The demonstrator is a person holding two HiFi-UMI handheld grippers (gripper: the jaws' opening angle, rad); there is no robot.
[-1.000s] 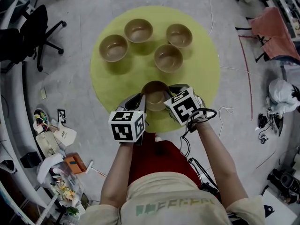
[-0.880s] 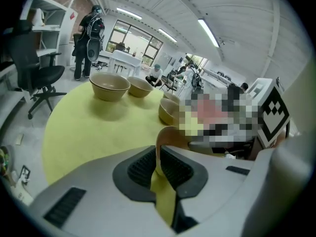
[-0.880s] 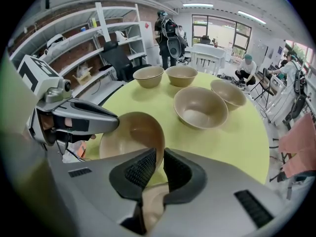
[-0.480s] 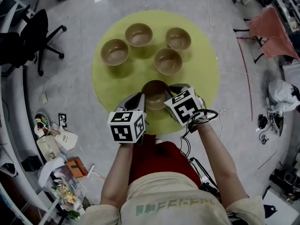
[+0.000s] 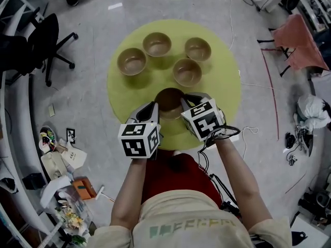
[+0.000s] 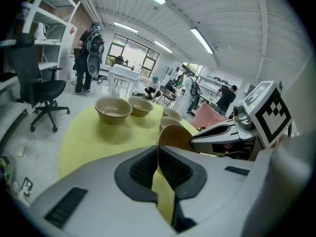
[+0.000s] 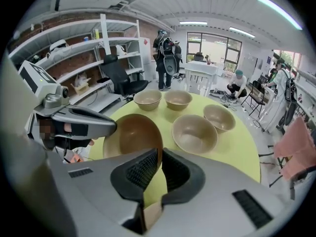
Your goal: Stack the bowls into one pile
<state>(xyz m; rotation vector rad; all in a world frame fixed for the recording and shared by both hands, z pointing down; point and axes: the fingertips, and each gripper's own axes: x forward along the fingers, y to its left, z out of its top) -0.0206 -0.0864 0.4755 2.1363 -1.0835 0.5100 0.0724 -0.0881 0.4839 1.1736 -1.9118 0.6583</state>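
Four tan bowls stand at the back of the round yellow-green table (image 5: 124, 94): a left bowl (image 5: 131, 61), a back bowl (image 5: 156, 44), a right bowl (image 5: 198, 49) and a nearer bowl (image 5: 186, 72). A fifth brown bowl (image 5: 169, 101) is held between both grippers near the table's front. My left gripper (image 5: 154, 110) is shut on its left rim (image 6: 174, 136). My right gripper (image 5: 185, 102) is shut on its right rim (image 7: 131, 135). In the right gripper view the nearer bowl (image 7: 194, 133) lies just beyond the held one, and the others stand behind it.
A black office chair (image 5: 44, 35) stands on the floor to the left. Bags and clutter (image 5: 59, 156) lie at lower left. A red cloth on a chair (image 5: 297, 40) and cables (image 5: 248, 128) are to the right. People stand far off in the gripper views.
Both grippers and the held bowl have come closer to the four bowls at the back of the table. The grip on the bowl is unchanged.
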